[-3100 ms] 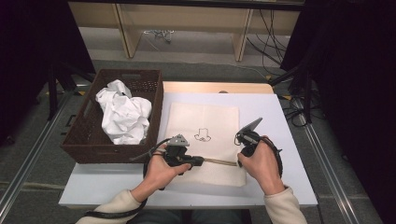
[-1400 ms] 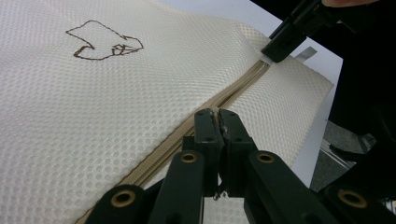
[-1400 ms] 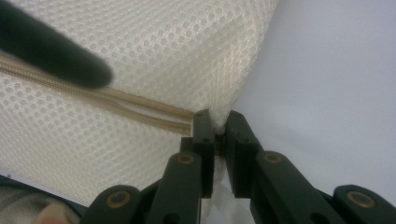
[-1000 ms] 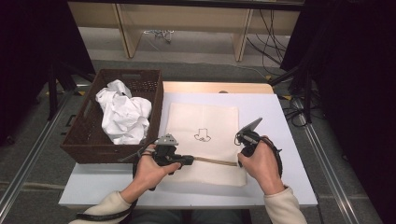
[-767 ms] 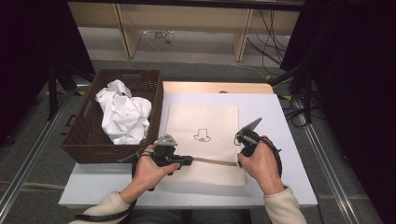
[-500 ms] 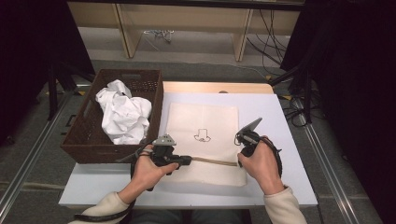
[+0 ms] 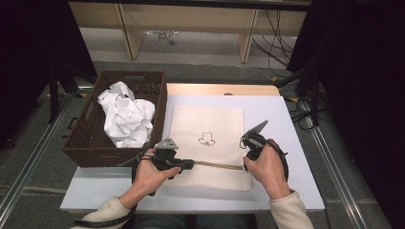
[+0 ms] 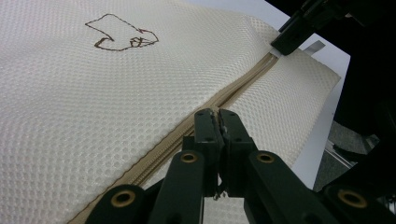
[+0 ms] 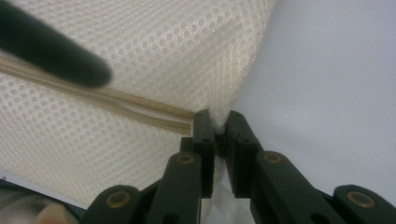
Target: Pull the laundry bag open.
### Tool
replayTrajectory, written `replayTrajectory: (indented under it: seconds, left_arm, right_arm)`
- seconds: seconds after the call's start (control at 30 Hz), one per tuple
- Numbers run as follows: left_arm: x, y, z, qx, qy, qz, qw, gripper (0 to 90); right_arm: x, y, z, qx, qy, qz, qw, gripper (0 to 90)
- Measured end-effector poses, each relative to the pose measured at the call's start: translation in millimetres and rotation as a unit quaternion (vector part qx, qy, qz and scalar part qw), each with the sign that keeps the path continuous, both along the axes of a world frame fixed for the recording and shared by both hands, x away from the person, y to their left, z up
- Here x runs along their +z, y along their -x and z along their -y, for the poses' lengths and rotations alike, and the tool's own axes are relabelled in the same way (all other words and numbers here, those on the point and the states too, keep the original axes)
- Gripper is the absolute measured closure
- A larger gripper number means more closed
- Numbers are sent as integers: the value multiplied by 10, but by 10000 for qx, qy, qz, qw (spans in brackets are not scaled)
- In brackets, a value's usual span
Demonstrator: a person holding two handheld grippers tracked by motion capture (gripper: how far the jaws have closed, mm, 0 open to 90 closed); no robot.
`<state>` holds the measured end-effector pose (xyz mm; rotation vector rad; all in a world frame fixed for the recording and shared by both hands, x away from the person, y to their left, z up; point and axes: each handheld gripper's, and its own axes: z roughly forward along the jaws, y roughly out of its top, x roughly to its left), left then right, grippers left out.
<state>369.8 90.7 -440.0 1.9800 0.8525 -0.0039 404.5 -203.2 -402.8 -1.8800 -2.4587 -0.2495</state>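
Observation:
A cream mesh bag with a small brown drawing lies flat on the white table. A tan zipper runs across its near part. My left gripper is shut on the zipper pull, jaws pressed together right on the zipper line; the pull itself is hidden between them. My right gripper is shut on the bag's right edge where the zipper ends. In the left gripper view the right gripper sits at the far end of the zipper.
A dark wicker basket stands at the table's left with crumpled white cloth inside. A wooden strip borders the table's far edge. Bare table lies right of the bag. A blurred dark shape crosses the right gripper view.
Over three seconds my left gripper has slid left along the zipper, away from the right gripper. In the last second it has barely moved. The right gripper has held still.

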Motion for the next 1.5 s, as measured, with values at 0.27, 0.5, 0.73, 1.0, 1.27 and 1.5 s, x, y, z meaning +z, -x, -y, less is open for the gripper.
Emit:
replayTrajectory:
  seconds: [0.27, 0.5, 0.73, 1.0, 1.27, 1.5]
  left_arm:
    - [-6, -4, -22, -1, -13, 43, 10000, 869]
    - [-14, 0, -50, 8, -19, 31, 10000, 869]
    - [-19, -3, -73, 16, -9, -1, 10000, 869]
    - [-25, 1, -88, 57, -17, 13, 10000, 869]
    - [-33, 7, -112, 100, -27, -12, 9999, 869]
    - [-37, 7, -132, 110, -21, -38, 9999, 869]
  right_arm:
    - [-10, -7, 5, 66, 99, 53, 9999, 847]
    - [-7, 0, -5, 16, 210, 77, 9997, 847]
    - [-8, 0, -2, 19, 182, 80, 9998, 847]
    - [0, 2, 7, 58, 138, 64, 9999, 847]
    - [-2, 7, -5, -66, 208, 50, 9997, 847]
    - [-7, -4, 28, 105, 180, 102, 9997, 847]
